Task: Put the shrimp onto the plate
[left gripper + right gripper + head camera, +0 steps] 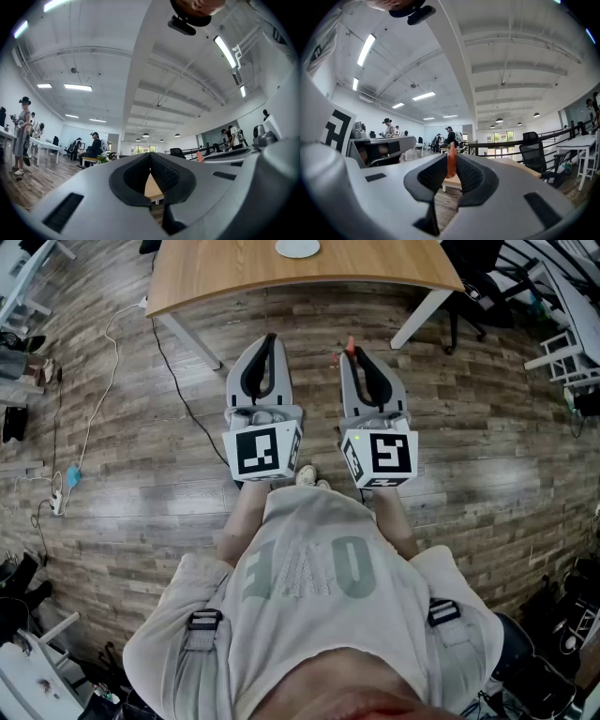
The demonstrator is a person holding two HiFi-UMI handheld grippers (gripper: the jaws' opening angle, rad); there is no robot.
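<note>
Head view steeply downward; gripper views level, toward table

left gripper: pale grey moulded plastic shell, two long tapering jaws lined with black rubber pads; pads finely dimpled, dark rectangular slots sunk in shell, both seen in left gripper view. right gripper: same grey shell, same black lining. white cube with black square markers at rear of left one; matching marker cube on right one, small green light at its upper corner. person wears pale beige short-sleeved t-shirt, large grey-green letters across chest; grey shoulder straps with black buckles; white shoes.
</note>
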